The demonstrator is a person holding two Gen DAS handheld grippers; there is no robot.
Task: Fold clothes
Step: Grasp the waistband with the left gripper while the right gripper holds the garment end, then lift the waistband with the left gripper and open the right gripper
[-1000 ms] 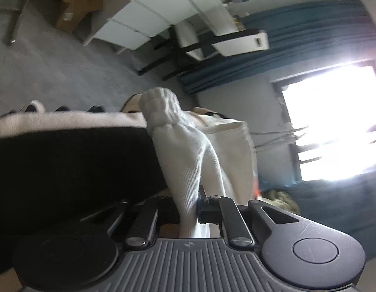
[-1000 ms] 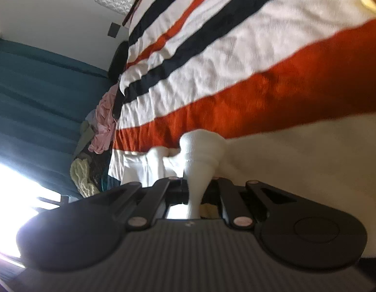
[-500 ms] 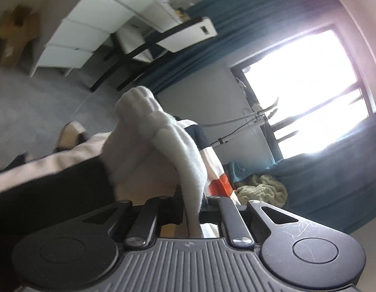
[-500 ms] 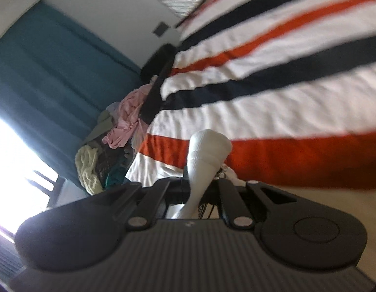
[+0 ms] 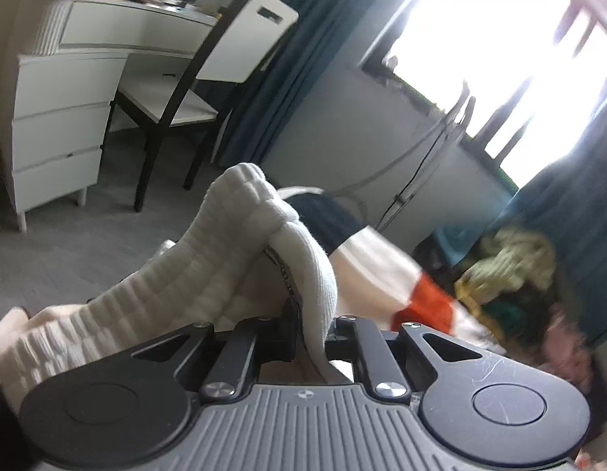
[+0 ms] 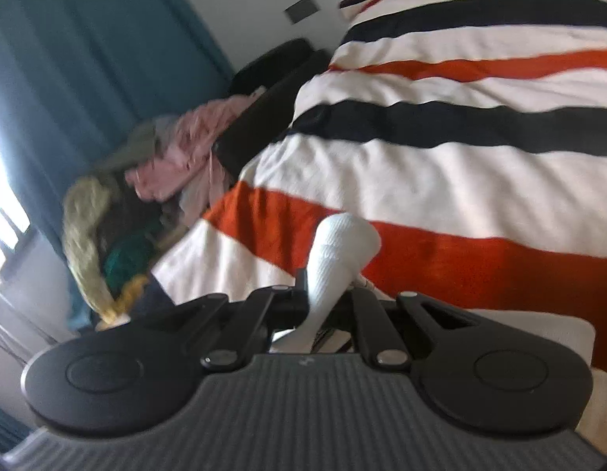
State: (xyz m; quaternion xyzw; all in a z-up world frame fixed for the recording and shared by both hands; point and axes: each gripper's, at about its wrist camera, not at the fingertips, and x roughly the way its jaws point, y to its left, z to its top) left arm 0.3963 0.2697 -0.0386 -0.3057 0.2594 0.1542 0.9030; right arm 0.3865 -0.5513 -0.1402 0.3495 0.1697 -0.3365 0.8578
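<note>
White ribbed sock (image 5: 240,259) fabric is clamped in both grippers' jaws, left gripper (image 5: 315,337) and right gripper (image 6: 325,306), above the striped bed (image 6: 460,180). Its long axis is judged to run between them, neither nearer.

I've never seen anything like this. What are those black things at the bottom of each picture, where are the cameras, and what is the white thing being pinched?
There is no robot here: a person holds a two-finger tool in each hand, and a wide-angle camera on each tool looks forward along its fingers. The left gripper and the right gripper are both clamped on a white sock. The left view faces a white desk, a chair and a bright window. The right view faces a striped bedspread, with a pile of clothes beside it.
</note>
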